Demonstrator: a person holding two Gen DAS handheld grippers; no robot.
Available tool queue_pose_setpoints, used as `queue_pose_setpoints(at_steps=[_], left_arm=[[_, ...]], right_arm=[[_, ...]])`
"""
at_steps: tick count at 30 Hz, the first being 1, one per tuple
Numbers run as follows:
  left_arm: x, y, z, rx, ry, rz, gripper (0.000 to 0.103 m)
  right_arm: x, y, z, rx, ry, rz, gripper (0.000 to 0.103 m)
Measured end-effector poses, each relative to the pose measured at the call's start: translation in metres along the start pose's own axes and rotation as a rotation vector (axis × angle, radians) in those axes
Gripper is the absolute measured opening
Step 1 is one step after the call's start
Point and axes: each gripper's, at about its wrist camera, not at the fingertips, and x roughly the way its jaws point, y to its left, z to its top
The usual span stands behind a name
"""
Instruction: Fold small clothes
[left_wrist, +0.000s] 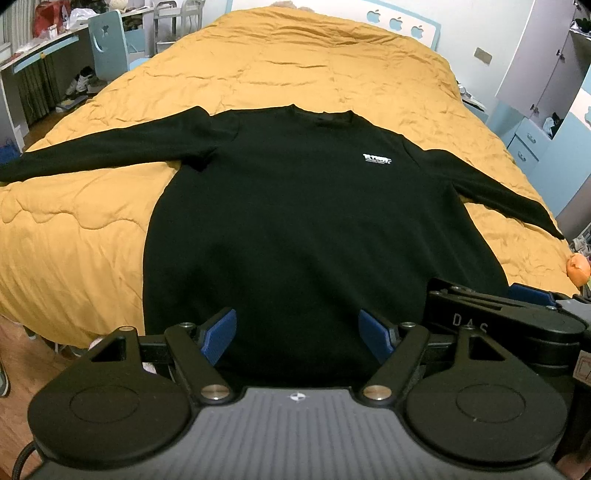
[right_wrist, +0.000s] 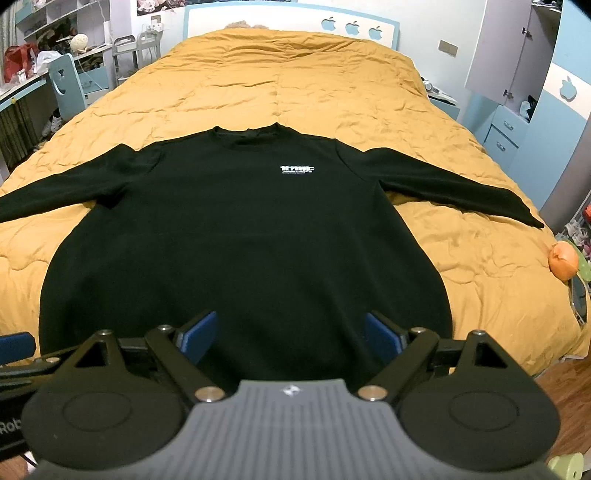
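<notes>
- I see one big bed with a yellow-orange quilt on it. The quilt is puffy and full of wrinkles.
- One black long-sleeved sweatshirt lies flat on the quilt, front side up. Its neck points to the far end of the bed, and its bottom hem is close to me, right at the near edge of the bed.
- It has two sleeves. Both are spread out to the sides, one left sleeve and one right sleeve.
- I think the sweatshirt is soft, floppy and light. It will bend and sag when I lift it, and it may drag on the puffy quilt.
- I think the best places to pinch are the two bottom corners of the hem, or the ends of the sleeves, where the cloth is thin enough to fit between the fingers.
- My left gripper is spread wide and holds nothing. It hangs just over the hem.
- My right gripper is spread wide too, with nothing in it, and it sits just beside the left one.
- One small white logo is on the chest.
- One small orange thing sits at the right edge of the bed. I cannot tell what it is.
</notes>
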Motion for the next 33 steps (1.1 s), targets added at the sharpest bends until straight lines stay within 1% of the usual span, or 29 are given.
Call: queue_pose_setpoints(at_steps=[33], left_arm=[[0.0073,-0.0024,-0.0019,0.000,0.016,0.004,0.088]], right_arm=[[0.0069,-0.0009,-0.0007,0.013,0.012,-0.008,0.083]])
